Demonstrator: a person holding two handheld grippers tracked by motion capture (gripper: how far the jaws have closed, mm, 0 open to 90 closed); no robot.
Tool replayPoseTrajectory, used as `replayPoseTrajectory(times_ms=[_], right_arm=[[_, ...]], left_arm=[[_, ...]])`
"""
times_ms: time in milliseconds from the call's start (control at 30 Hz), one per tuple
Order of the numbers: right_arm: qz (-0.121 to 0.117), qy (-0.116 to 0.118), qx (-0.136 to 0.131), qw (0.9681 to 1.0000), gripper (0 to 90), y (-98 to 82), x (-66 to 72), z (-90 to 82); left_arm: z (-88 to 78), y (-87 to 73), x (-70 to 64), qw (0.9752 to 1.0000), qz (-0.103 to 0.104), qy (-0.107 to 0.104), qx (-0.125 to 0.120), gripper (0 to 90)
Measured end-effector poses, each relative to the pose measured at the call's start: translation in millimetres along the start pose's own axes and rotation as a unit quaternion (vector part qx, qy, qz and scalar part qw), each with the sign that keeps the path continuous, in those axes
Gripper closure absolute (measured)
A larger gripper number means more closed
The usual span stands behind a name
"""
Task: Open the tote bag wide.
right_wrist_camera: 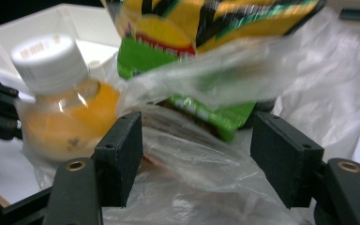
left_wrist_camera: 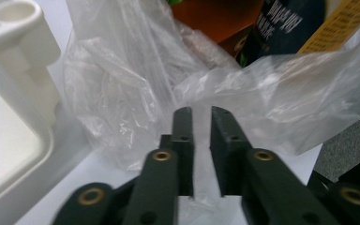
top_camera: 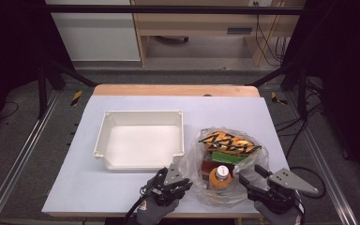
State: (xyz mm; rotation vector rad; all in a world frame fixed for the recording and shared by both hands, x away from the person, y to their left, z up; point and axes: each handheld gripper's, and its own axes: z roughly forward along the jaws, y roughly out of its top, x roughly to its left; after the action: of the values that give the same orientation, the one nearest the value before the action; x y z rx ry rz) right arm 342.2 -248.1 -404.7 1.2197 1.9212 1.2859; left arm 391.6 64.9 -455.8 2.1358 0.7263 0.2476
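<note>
At the near edge of the table (top_camera: 122, 197), two gloved hands come in from below, each with one gripper. The left gripper (top_camera: 180, 180) lies low, just beside the left side of the clear plastic bag (top_camera: 194, 161), and points toward it. In the left gripper view its jaws stand very narrow, with only a thin slit between them, and the bag's film (left_wrist_camera: 243, 103) lies directly in front of the tips; some film shows also under the slit, but I cannot tell if the pads really pinch it. The right gripper (top_camera: 252, 177) sits at the right side of the same bag, tilted toward it, with the grey plate on top. Its jaws stand wide, and crumpled film (right_wrist_camera: 197, 154) passes between them without being pressed by the pads. Beyond the left jaw of this gripper stands one orange bottle (right_wrist_camera: 70, 117) with a white cap (right_wrist_camera: 49, 58), inside the bag. Above and between the jaws is one green and yellow packet (right_wrist_camera: 187, 51). In the high view one black and orange packet (top_camera: 227, 142) lies on top in the bag. One white tray (top_camera: 140, 140) sits beyond the left gripper, touching the bag or just beside it.
</note>
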Motion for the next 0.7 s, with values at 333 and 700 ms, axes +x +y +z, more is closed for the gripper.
replayPoseTrajectory(times_ms=[333,700], right_arm=[[-0.034,0.003,0.015,0.9993,64.7,-10.5,8.3,8.7],[-0.002,0.008,0.036,0.9993,90.0,-19.8,-11.0,-6.7]], left_arm=[[5.4,-4.0,5.3,0.9997,-0.007,-0.021,0.005,90.0],[-9.7,-15.7,17.7,0.9998,-0.013,-0.012,0.008,90.0]])
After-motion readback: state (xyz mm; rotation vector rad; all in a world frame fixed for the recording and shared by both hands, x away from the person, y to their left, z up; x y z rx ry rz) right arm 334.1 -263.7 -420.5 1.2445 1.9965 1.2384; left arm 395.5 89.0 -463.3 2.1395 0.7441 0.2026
